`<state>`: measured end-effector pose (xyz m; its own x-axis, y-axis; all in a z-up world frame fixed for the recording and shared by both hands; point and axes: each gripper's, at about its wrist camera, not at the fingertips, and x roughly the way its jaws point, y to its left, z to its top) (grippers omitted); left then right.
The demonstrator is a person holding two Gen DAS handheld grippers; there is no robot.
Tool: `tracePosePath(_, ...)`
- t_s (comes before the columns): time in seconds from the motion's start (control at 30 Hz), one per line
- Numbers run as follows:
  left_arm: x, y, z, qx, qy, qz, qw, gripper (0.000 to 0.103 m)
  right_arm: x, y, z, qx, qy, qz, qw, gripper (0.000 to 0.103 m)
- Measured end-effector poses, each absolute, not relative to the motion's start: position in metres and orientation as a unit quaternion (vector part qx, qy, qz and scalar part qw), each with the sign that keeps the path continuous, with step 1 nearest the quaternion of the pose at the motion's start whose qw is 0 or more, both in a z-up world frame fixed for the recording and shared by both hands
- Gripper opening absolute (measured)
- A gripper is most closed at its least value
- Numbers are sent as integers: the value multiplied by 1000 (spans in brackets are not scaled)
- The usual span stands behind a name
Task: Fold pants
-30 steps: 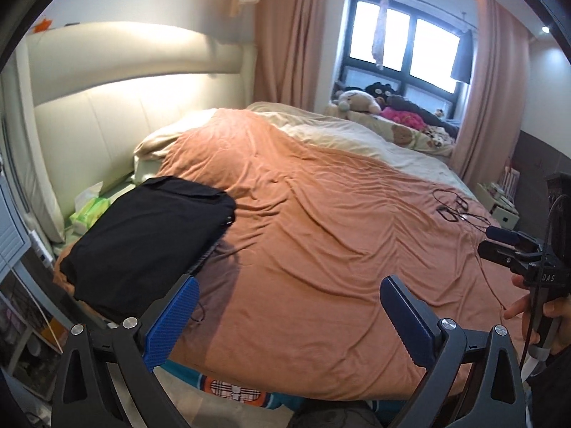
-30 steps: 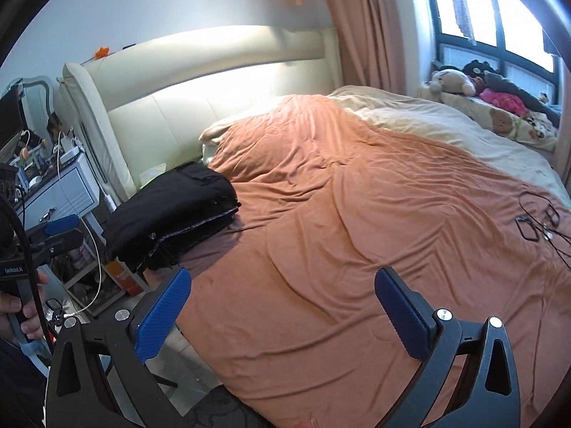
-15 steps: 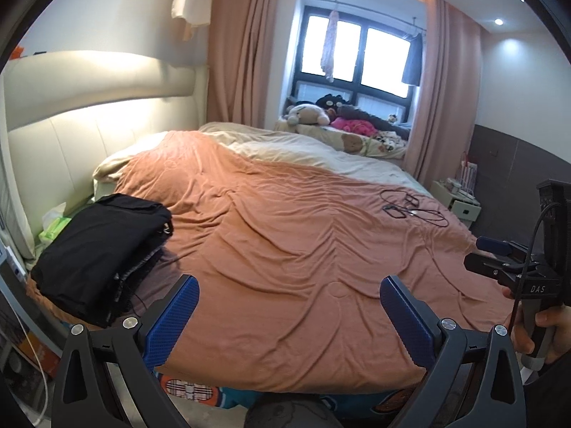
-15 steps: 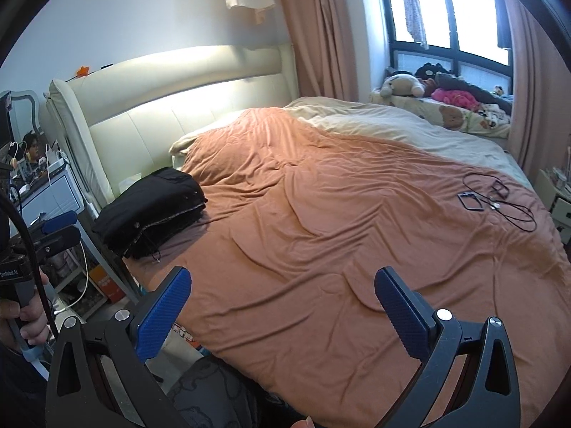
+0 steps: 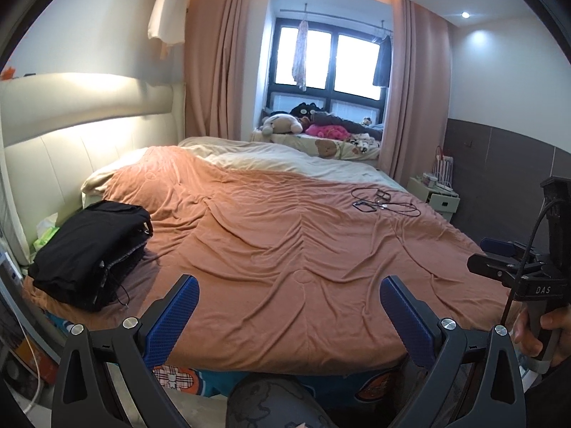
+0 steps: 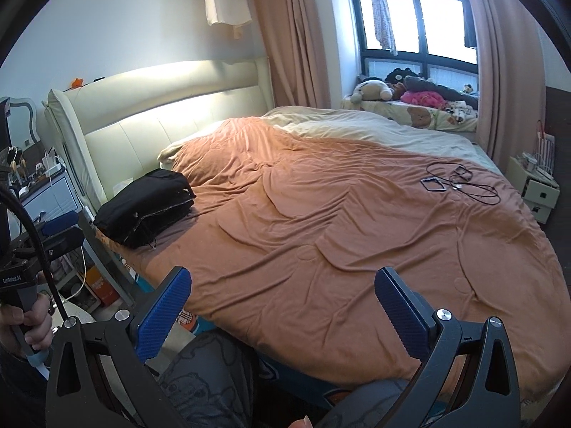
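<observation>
Folded black pants [image 5: 91, 246] lie in a stack on the bed's near left corner, also in the right wrist view as the black pants [image 6: 142, 207]. My left gripper [image 5: 289, 315] is open and empty, held off the foot edge of the bed, well right of the stack. My right gripper [image 6: 282, 308] is open and empty too, over the bed's near edge. Each gripper shows in the other's view: the right one [image 5: 499, 260] at far right, the left one [image 6: 53, 230] at far left, both in a hand.
An orange blanket [image 5: 303, 242] covers the bed, with a phone and tangled cables [image 5: 378, 205] at far right. A cream headboard [image 6: 160, 114] is on the left, a nightstand [image 6: 46, 192] beside it, and a small white cabinet [image 5: 437, 194] on the right. The person's patterned trouser knee [image 5: 271, 403] is below.
Both grippers have drawn back and swung right, away from the black pants, so the stack now sits smaller and farther left. Both stay open.
</observation>
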<state>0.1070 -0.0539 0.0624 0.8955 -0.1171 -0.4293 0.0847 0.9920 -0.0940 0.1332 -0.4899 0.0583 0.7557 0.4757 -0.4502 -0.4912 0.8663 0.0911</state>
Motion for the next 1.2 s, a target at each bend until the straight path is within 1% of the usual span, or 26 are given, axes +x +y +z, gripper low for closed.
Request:
tracePosePath(0.27,72,-78,55,-15,211,-56,976,102,89,-502,51,-11,211,240,947,103)
tracePosePath(0.53,43,-84,42,-14,214,-36,976,102,53,-508,35,-8,202,233,951,103)
tracePosePath(0.87,34,-83,26,-33,234,-44,971,102,38,-514,22,7,198,237,951,103)
tracePosePath(1.2,30,-78,24,-37,234,-28,971,102,40,-513,14,5,205,232,951,103)
